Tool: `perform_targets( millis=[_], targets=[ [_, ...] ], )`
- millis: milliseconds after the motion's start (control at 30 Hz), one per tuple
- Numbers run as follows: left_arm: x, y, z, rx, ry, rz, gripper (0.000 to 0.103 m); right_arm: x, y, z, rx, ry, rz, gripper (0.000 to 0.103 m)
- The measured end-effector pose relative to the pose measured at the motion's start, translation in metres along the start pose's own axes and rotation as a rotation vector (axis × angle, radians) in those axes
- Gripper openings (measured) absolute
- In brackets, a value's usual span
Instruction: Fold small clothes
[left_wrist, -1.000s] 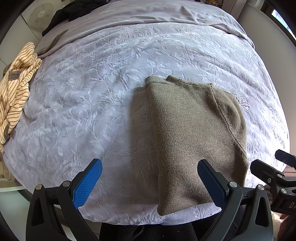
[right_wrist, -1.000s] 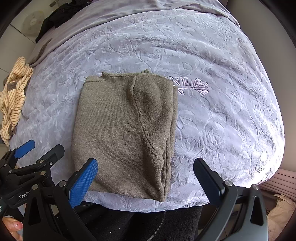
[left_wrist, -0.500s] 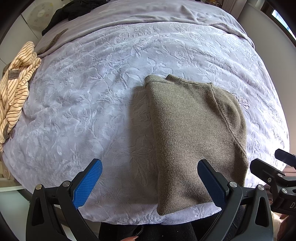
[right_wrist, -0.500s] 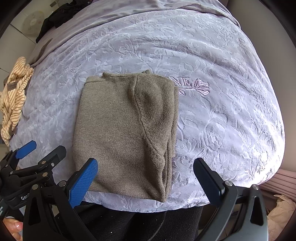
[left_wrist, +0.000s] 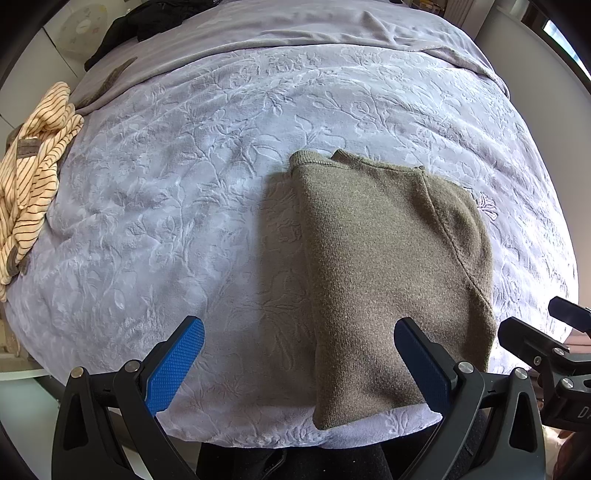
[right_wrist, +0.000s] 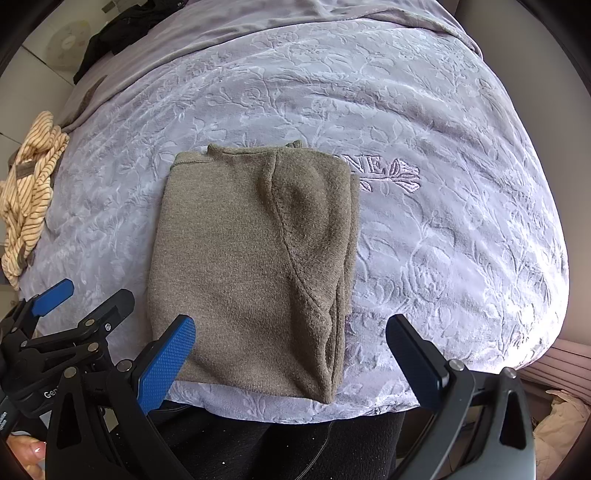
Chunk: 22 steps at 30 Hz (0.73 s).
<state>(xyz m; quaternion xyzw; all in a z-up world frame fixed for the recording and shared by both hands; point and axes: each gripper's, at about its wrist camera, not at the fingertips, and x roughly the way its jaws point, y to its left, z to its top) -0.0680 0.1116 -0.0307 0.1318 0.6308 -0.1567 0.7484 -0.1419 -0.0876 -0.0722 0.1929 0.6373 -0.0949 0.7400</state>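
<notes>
Olive knit sweater lies folded into a narrow rectangle at the near edge of the bed, on the lavender embossed blanket. Left tongs spread wide, empty, hovering over the sweater's left edge and the bare blanket beside it. Right tongs also spread wide, empty, above the sweater's near right corner. Striped cream garment sits bunched at the bed's far left edge, well apart.

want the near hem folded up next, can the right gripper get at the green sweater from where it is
Probably yes. The right gripper is open and empty, with the sweater lying flat on the bedspread just ahead of it. Nothing lies between them, and the left gripper sits off to the side.
</notes>
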Motion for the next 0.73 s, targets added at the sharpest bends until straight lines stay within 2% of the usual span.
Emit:
perform_targets(
  millis=[567, 733],
  targets=[
    [0.0028, 0.0066, 0.0023, -0.021, -0.001, 0.014, 0.103, 0.0037, 0.0029, 0.0015, -0.011, 0.008, -0.003, 0.103],
    [0.0006, 0.0055, 0.0028, 0.002, -0.012, -0.004, 0.103, 0.0043, 0.003, 0.002, -0.011, 0.009, -0.004, 0.103]
  ],
)
